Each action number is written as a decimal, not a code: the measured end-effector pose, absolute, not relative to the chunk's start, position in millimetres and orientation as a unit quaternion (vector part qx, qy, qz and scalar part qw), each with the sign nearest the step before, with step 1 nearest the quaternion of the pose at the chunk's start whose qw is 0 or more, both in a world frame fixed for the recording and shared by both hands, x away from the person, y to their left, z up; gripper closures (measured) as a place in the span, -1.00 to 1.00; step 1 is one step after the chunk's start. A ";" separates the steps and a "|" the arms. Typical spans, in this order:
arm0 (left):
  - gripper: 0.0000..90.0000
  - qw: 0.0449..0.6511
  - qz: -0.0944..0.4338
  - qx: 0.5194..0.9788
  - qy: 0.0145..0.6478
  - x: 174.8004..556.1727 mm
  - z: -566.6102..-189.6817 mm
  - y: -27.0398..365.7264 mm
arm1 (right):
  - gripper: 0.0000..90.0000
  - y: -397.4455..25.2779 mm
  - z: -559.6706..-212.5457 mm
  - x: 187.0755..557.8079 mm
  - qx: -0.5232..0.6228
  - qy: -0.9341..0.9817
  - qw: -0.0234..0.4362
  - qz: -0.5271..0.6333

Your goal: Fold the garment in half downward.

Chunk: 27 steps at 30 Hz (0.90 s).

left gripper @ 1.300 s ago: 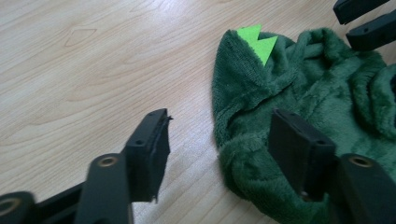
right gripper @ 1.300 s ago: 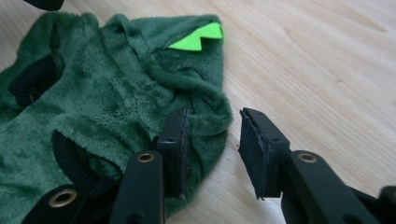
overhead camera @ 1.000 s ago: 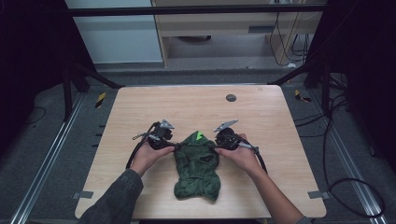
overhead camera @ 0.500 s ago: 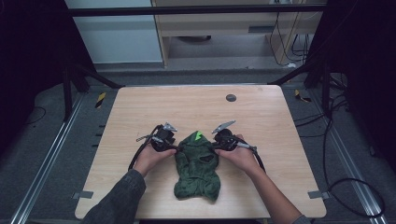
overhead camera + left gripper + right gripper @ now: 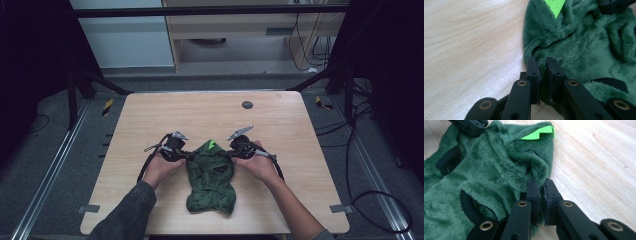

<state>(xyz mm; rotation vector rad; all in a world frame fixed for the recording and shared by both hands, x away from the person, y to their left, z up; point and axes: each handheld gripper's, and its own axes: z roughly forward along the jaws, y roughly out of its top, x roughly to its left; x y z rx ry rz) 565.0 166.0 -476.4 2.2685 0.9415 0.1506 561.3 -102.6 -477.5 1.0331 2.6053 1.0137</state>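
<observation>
A dark green fleece garment (image 5: 210,175) with a bright green patch (image 5: 212,145) and black ribbed cuffs (image 5: 447,160) lies crumpled on the wooden table (image 5: 150,115), near the front middle. My left gripper (image 5: 189,156) is at its left edge. In the left gripper view the jaws (image 5: 542,66) are shut on a fold of the fleece (image 5: 586,45). My right gripper (image 5: 231,154) is at the garment's right edge, its jaws (image 5: 541,186) shut on the fleece (image 5: 486,175) below the green patch (image 5: 537,133). Each gripper view shows the other gripper's tip across the garment.
A small dark round disc (image 5: 247,105) sits on the table's far part. Bare wood spreads to the left, right and far side of the garment. Black frame legs stand at the table's far corners. Grey tape marks (image 5: 86,209) sit near the front corners.
Almost nothing differs: both grippers keep their hold on the garment's sides and have drifted very slightly toward the person.
</observation>
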 end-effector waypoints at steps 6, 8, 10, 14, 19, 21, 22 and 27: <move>0.83 0.342 0.069 0.866 0.358 566.1 -464.5 167.9 | 0.88 -104.1 -464.7 563.6 0.345 0.868 0.086 0.347; 0.83 0.340 0.076 0.868 0.354 567.5 -456.6 167.6 | 0.88 -103.6 -457.6 565.3 0.343 0.866 0.093 0.351; 0.83 0.343 0.082 0.866 0.354 568.3 -452.0 166.6 | 0.88 -103.9 -452.8 566.8 0.341 0.867 0.096 0.350; 0.83 0.342 0.090 0.867 0.350 570.6 -443.3 165.4 | 0.88 -104.5 -444.5 570.0 0.339 0.866 0.103 0.354; 0.82 0.343 0.099 0.868 0.345 572.1 -435.2 163.9 | 0.88 -105.6 -436.0 572.6 0.337 0.864 0.111 0.358; 0.82 0.339 0.101 0.870 0.343 572.1 -432.8 163.5 | 0.88 -106.0 -433.4 572.9 0.336 0.863 0.114 0.359; 0.82 0.339 0.101 0.870 0.343 572.1 -432.8 163.5 | 0.88 -106.0 -433.4 572.9 0.336 0.863 0.114 0.359; 0.82 0.339 0.110 0.871 0.338 573.0 -425.7 162.5 | 0.88 -106.4 -427.9 573.6 0.333 0.863 0.119 0.360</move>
